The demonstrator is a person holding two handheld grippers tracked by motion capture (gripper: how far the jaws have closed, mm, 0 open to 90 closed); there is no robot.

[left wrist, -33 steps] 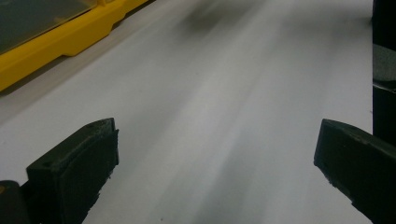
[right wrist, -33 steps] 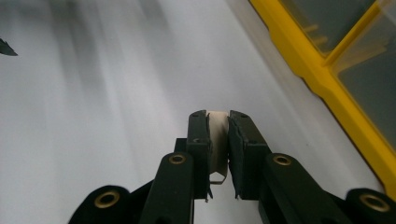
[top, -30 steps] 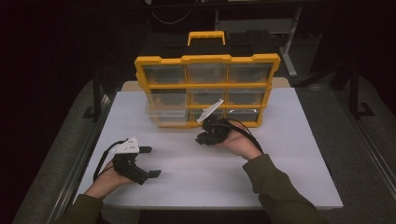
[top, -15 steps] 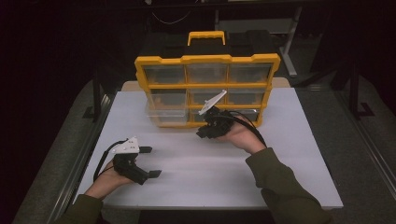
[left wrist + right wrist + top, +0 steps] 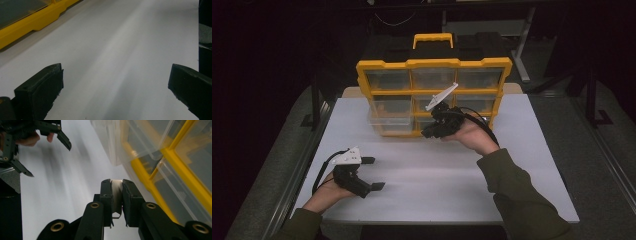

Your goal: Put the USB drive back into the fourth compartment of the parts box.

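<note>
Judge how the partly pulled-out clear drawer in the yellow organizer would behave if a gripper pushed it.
The clear drawer juts from the yellow organizer, so it would probably slide back in. It looks thin-walled and empty, so likely light. Its glossy plastic may be slippery for the pads.

one organizer, two grippers

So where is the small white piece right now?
The small white piece sits clamped in the right gripper, raised beside the yellow organizer's clear drawers.
</note>
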